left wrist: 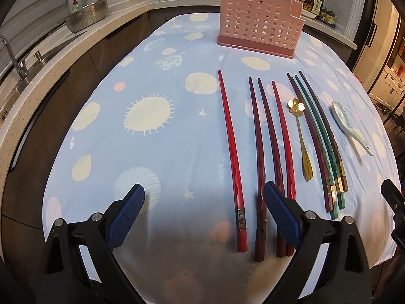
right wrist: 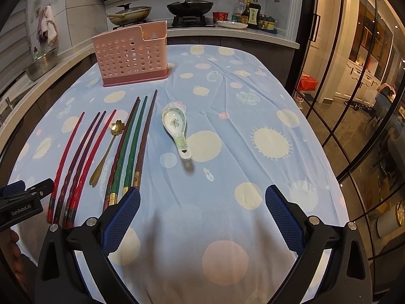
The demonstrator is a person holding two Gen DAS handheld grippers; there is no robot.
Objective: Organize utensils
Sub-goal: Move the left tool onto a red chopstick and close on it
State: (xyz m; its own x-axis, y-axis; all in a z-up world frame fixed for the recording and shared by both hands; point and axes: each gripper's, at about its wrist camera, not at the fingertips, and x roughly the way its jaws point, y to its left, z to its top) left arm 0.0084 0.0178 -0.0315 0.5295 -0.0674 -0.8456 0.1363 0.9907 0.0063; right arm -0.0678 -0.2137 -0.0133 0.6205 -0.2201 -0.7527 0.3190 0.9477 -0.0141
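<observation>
A pink perforated utensil holder (left wrist: 258, 22) (right wrist: 131, 55) stands upright at the far end of the table. Several red and dark red chopsticks (left wrist: 263, 152) (right wrist: 81, 157) lie side by side on the cloth. A gold flower-headed spoon (left wrist: 302, 139) (right wrist: 107, 149) lies beside them, then several dark and green chopsticks (left wrist: 321, 139) (right wrist: 131, 147), then a white ceramic spoon (left wrist: 350, 126) (right wrist: 176, 131). My left gripper (left wrist: 203, 197) is open and empty above the near ends of the red chopsticks. My right gripper (right wrist: 202, 200) is open and empty, right of the green chopsticks.
The table wears a blue cloth with sun and planet prints (left wrist: 152, 116) (right wrist: 253, 116). A counter with sink and metal colander (left wrist: 86, 17) runs along the left. A stove with pans (right wrist: 189, 7) and sauce bottles (right wrist: 250, 12) is behind. Glass doors (right wrist: 354, 101) stand at the right.
</observation>
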